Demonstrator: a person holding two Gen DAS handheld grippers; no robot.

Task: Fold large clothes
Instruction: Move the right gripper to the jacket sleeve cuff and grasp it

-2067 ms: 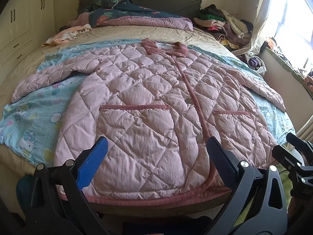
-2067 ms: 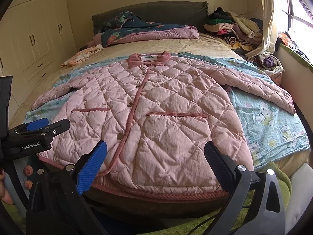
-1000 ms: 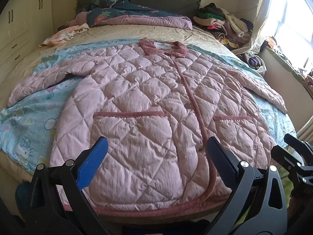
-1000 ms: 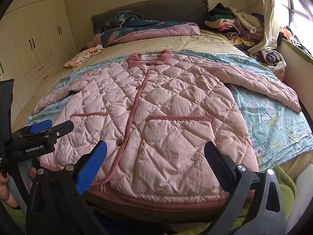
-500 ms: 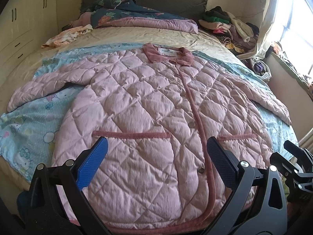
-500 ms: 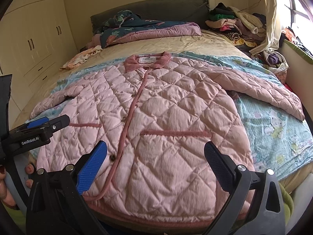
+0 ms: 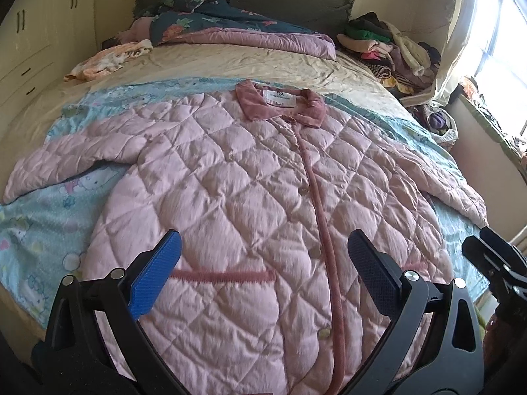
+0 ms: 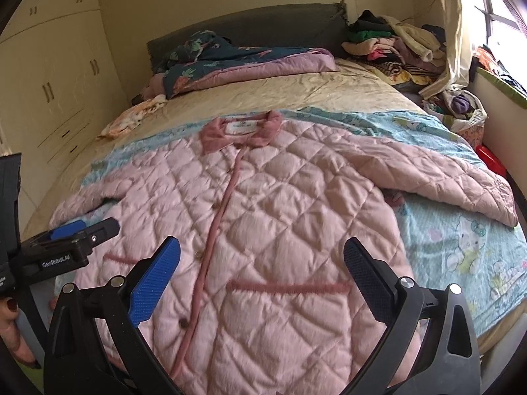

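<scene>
A large pink quilted jacket (image 7: 237,197) lies flat and face up on the bed, buttoned, collar (image 7: 280,103) at the far end, sleeves spread to both sides. It also shows in the right wrist view (image 8: 280,223). My left gripper (image 7: 263,266) is open and empty above the jacket's lower left front, over the left pocket trim (image 7: 224,276). My right gripper (image 8: 262,265) is open and empty above the lower right front, over the right pocket trim (image 8: 290,286). The left gripper also shows at the left edge of the right wrist view (image 8: 66,247).
A light blue cartoon-print sheet (image 7: 39,223) lies under the jacket. A folded dark floral quilt (image 7: 230,23) is at the headboard, a pile of clothes (image 7: 388,46) at the far right corner, a small garment (image 7: 108,59) at far left. Wardrobes (image 8: 49,82) line the left wall.
Both grippers have moved forward over the bed, so the jacket's hem has dropped out of view below them. Both stay open. The jacket has not moved.
</scene>
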